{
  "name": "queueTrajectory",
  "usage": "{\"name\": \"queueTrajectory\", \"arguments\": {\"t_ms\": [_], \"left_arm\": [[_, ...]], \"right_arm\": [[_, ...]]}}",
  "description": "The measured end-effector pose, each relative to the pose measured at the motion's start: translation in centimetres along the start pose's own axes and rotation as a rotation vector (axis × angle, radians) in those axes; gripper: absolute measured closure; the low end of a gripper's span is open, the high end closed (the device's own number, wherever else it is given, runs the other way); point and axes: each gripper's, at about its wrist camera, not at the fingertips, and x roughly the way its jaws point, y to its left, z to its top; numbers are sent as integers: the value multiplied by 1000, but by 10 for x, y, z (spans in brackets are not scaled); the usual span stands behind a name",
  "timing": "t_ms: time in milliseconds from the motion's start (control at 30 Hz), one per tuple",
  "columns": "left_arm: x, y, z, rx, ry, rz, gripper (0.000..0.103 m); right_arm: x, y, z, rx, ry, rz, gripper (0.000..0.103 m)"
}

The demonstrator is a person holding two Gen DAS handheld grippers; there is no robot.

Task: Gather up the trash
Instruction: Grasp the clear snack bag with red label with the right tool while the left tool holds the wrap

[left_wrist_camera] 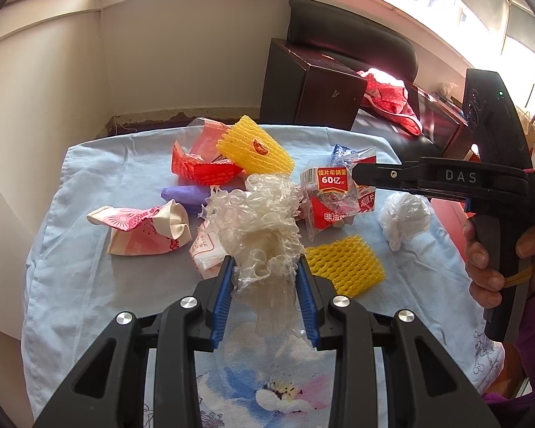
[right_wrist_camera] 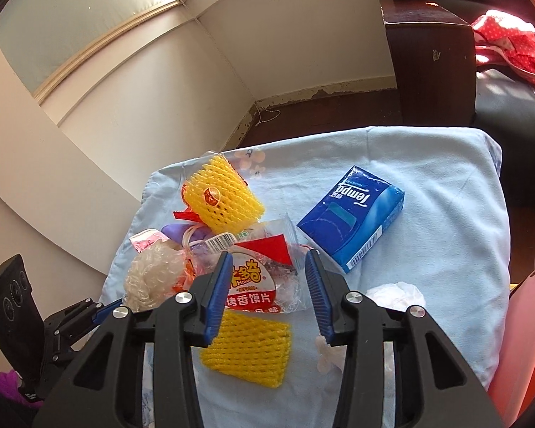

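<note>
2 grippers are working over our blue cloth (left_wrist_camera: 75, 192): our left gripper (left_wrist_camera: 264, 267) is clamping the crumpled clear plastic (left_wrist_camera: 264, 221), while our right gripper (right_wrist_camera: 267, 264) is hanging released around the snack wrapper (right_wrist_camera: 256, 274) mid-table.

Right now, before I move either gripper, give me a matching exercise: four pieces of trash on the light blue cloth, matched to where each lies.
Things:
1. crumpled clear plastic wrap
2. blue tissue pack
3. flat yellow foam net
4. crumpled white tissue ball

Places:
A. alone on open cloth, right of the pile
B. between the left gripper's blue pads
C. near edge, below the red-and-clear snack bag
D. beneath the right gripper's handle

Pairs: 1-B, 2-A, 3-C, 4-D
</note>
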Motion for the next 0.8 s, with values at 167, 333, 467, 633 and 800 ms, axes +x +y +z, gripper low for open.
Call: {"name": "queueTrajectory", "arguments": {"t_ms": [167,333,467,633,800], "left_arm": [[-2,-2,-1,8,-1,3,70],[-3,-3,-1,7,0,12,70],[-7,-5,-1,13,-9,18,70],[-13,-11,1,23,-27,25,70],[-23,-21,6,40,-61,15,70]], "right_arm": [[12,3,-4,-36,21,-15,60],[12,14,-12,-85,1,30,60],[10,21,-18,-118,-8,19,79],[-4,26,-29,-122,-43,7,83],[-34,30,-37,-124,-124,-43,83]]}}
